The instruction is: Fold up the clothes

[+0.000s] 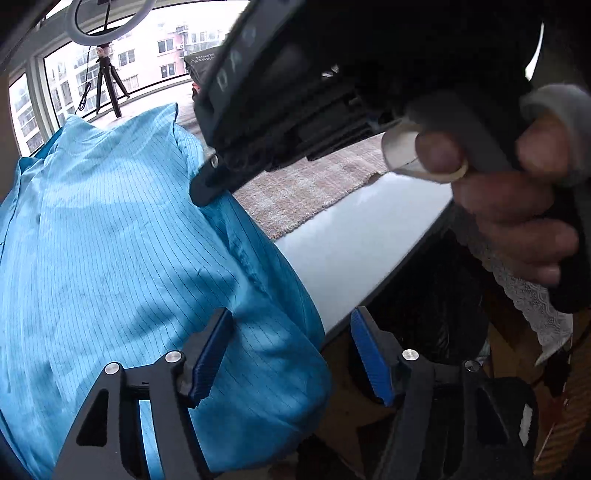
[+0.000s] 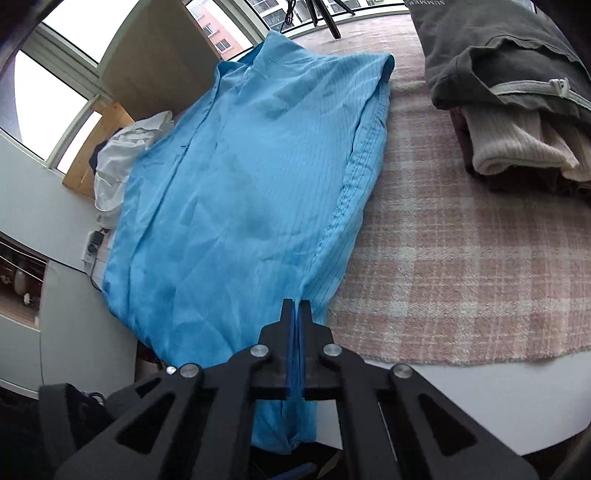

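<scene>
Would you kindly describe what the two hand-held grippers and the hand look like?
Both the left hand-held gripper and the right hand-held gripper have black cut-out frames, silver rivets and ribbed blue pads. The bare hand shows a white lace cuff.

Daylight floods through wide windows [image 1: 147,55] facing pink apartment blocks. Before them stands a ring light [image 1: 107,22] on a tripod. Nearer, a pink plaid rug [image 2: 461,258] covers the white worktop [image 1: 354,240].

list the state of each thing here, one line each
blue garment: spread lengthwise, hem hanging over the table edge
right gripper: shut on blue garment
left gripper: open, fingers empty
dark grey garment: folded, on top of the pile
cream knit: folded, under it
</scene>
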Motion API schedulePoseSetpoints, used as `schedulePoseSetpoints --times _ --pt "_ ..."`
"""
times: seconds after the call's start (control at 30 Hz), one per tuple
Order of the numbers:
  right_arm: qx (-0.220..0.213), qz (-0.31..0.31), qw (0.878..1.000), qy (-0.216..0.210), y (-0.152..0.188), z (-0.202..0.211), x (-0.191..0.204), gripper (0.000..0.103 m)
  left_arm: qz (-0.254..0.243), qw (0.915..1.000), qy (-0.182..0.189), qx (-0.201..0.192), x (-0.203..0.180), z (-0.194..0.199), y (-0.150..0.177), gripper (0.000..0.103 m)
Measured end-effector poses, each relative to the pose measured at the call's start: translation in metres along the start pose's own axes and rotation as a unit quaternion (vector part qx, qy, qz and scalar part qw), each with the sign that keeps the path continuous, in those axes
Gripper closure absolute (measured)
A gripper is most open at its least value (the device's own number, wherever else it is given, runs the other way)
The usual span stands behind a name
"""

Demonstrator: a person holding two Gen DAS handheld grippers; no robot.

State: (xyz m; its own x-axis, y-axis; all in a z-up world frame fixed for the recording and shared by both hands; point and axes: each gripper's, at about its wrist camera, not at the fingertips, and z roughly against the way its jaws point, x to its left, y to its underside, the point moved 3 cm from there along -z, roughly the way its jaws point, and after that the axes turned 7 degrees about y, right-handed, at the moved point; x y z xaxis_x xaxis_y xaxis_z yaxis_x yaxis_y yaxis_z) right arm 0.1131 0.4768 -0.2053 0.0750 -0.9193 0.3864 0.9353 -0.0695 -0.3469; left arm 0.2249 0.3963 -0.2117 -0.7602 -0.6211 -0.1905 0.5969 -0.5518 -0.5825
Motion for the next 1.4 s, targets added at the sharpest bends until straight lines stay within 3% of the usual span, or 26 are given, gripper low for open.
schedulePoseSetpoints --times 0.03,0.07,0.13,0.17,0.27,0.33,0.37,0.4,0.5,0.67,0.77,0.83,0.87,0.9,0.97,1.13,1.4 --pt "-0.001 -0.005 1.0 -0.011 -0.003 0.003 0.003 0.101 0.015 0.9999 -0.001 -0.005 0.004 0.0 0.0 0.044" --pt "-0.001 -0.008 1.0 -0.021 -0.005 0.005 0.007 0.101 0.03 0.9995 0.001 -0.009 0.009 0.0 0.0 0.065" --pt "0.003 0.001 1.0 -0.022 -0.008 0.006 0.016 0.101 0.06 0.9979 0.019 -0.013 0.023 0.003 0.001 0.091" --pt "0.007 0.013 1.0 -0.016 -0.009 0.005 0.022 0.101 0.075 0.9966 0.031 -0.013 0.031 0.006 0.001 0.096" --pt "0.016 0.061 0.998 0.0 -0.016 0.002 0.038 0.099 0.115 0.9916 0.058 -0.017 0.051 0.021 0.003 0.099" --pt "0.004 0.058 0.998 0.029 -0.032 0.003 0.035 0.076 0.119 0.991 0.058 -0.025 0.056 0.034 0.002 0.099" --pt "-0.012 0.043 0.998 0.045 -0.043 0.005 0.027 0.051 0.117 0.9911 0.057 -0.028 0.058 0.039 0.001 0.099" --pt "-0.029 0.029 0.997 0.06 -0.06 0.003 0.019 0.041 0.115 0.9913 0.056 -0.029 0.06 0.043 0.0 0.099" --pt "-0.061 -0.009 0.993 0.102 -0.111 -0.009 -0.005 0.041 0.109 0.9921 0.055 -0.029 0.064 0.054 -0.003 0.099" --pt "-0.045 -0.069 0.991 0.101 -0.183 -0.052 -0.038 0.041 0.093 0.9948 0.036 -0.019 0.068 0.067 -0.005 0.099" --pt "-0.033 -0.082 0.989 0.12 -0.208 -0.079 -0.045 0.041 0.103 0.9944 0.024 -0.008 0.077 0.07 -0.006 0.099" --pt "-0.04 -0.067 0.988 0.132 -0.215 -0.089 -0.04 0.042 0.116 0.9931 0.017 -0.002 0.083 0.071 -0.005 0.099" --pt "-0.046 -0.052 0.989 0.13 -0.217 -0.091 -0.034 0.053 0.121 0.9926 0.012 0.0 0.086 0.071 -0.005 0.099" --pt "-0.051 -0.038 0.99 0.129 -0.219 -0.094 -0.028 0.077 0.126 0.992 0.006 0.001 0.089 0.071 -0.004 0.099" --pt "-0.054 -0.027 0.989 0.135 -0.22 -0.094 -0.026 0.095 0.131 0.9913 -0.001 0.006 0.094 0.071 -0.004 0.099" --pt "-0.072 -0.05 0.989 0.116 -0.226 -0.088 -0.028 0.098 0.142 0.9898 -0.008 0.005 0.1 0.079 0.001 0.099" --pt "-0.102 -0.037 0.986 0.13 -0.241 -0.072 -0.004 0.099 0.155 0.9879 0.006 -0.006 0.096 0.093 0.01 0.099"
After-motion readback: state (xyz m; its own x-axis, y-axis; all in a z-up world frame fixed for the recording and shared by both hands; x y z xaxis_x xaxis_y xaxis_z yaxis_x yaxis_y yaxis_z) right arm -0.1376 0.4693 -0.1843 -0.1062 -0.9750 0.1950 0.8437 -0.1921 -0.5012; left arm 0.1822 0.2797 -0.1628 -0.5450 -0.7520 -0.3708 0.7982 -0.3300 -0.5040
